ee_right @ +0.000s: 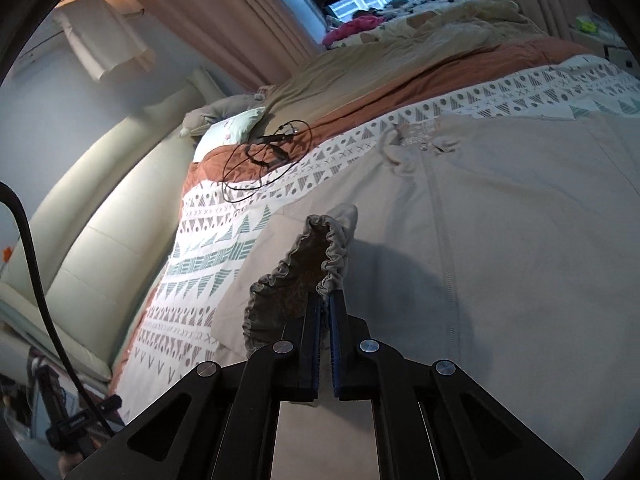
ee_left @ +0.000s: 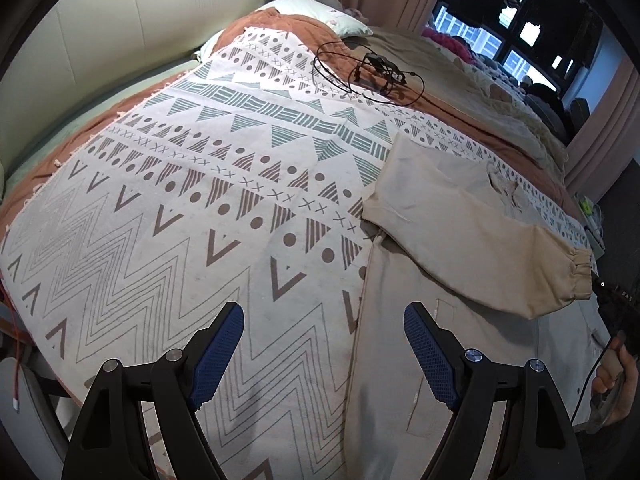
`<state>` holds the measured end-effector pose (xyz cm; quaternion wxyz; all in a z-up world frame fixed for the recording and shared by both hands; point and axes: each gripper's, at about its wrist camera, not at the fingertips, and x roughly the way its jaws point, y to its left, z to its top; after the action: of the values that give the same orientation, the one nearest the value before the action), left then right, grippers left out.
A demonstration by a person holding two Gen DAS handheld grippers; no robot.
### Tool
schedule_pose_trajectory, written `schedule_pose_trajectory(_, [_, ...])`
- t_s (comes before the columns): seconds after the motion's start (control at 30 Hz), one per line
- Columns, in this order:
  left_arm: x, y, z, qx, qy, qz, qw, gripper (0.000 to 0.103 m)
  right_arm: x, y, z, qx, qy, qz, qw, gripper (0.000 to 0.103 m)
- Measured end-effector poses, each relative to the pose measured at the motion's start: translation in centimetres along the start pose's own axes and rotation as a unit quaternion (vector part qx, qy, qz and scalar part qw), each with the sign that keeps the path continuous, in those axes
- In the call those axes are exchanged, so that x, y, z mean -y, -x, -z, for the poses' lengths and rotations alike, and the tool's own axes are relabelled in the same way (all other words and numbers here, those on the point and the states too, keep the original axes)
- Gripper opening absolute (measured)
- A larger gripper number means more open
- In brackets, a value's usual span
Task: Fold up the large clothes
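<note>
Bed point(ee_left: 100, 128) bears patterned blanket point(ee_left: 192, 220), beige garment point(ee_left: 452, 220), cable point(ee_left: 360, 72)

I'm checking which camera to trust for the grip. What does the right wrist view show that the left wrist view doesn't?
Only the right wrist view shows the right gripper shut on the gathered cuff, lifted off the beige garment.

Only the left wrist view shows the left gripper open and empty, and a sleeve folded across the garment.

Both show the patterned blanket, the black cable and the pillow.

beige garment point(ee_left: 460, 216) on white blanket point(ee_left: 192, 216) with grey-teal triangles, chevrons; rust-orange sheet point(ee_right: 420, 84).
</note>
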<state>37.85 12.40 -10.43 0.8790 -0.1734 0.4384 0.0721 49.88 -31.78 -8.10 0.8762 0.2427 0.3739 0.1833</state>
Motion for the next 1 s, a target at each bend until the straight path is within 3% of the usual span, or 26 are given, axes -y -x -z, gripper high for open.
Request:
schedule_pose_trajectory(0.17, [2.5,-2.6,-1.1,-0.006,-0.012,-0.001,0.9999,0.083,4.3,0.9,-1.4,0.010,-0.043,-0.008,0.999,0.005])
schedule_pose_trajectory(0.27, [4.1,-4.7,-1.7,-0.020,-0.021,0.001,0.9996,0.083,6.9,1.6,-2.2,0.023,-0.062,0.014,0.998,0.005])
schedule_pose_trajectory(0.4, [6.0,-7.5,-2.4,-0.031,-0.040,-0.005,0.9987,0.083,11.8,1.3,-2.7,0.004,-0.124,0.053,0.991,0.009])
schedule_pose_trajectory(0.43, [6.3,-8.1,-2.5,-0.032,-0.045,-0.005,0.9984,0.083,13.2,1.3,-2.6,-0.001,-0.141,0.069,0.988,0.019])
schedule_pose_trajectory(0.47, [6.7,-8.7,-2.6,-0.034,-0.052,-0.008,0.9981,0.083,14.3,1.4,-2.4,-0.007,-0.156,0.080,0.984,0.044])
schedule_pose_trajectory(0.53, [7.4,-9.9,-2.8,-0.040,-0.065,-0.013,0.9970,0.083,16.0,2.0,-1.7,-0.007,-0.184,0.091,0.979,0.072])
schedule_pose_trajectory(0.6, [7.9,-11.0,-2.9,-0.044,-0.074,-0.017,0.9961,0.083,16.8,2.6,-1.0,-0.007,-0.197,0.092,0.976,0.073])
schedule_pose_trajectory(0.77, [8.4,-13.1,-3.5,-0.047,-0.092,-0.023,0.9944,0.081,17.0,1.7,0.6,-0.056,-0.201,0.066,0.976,0.073])
schedule_pose_trajectory(0.83, [8.5,-13.9,-3.7,-0.051,-0.096,-0.027,0.9938,0.075,16.8,1.0,1.4,-0.083,-0.208,0.038,0.974,0.073])
schedule_pose_trajectory(1.0, [8.9,-16.1,-4.2,-0.069,-0.101,-0.031,0.9920,0.059,15.1,-1.3,2.5,-0.124,-0.183,0.032,0.975,0.073])
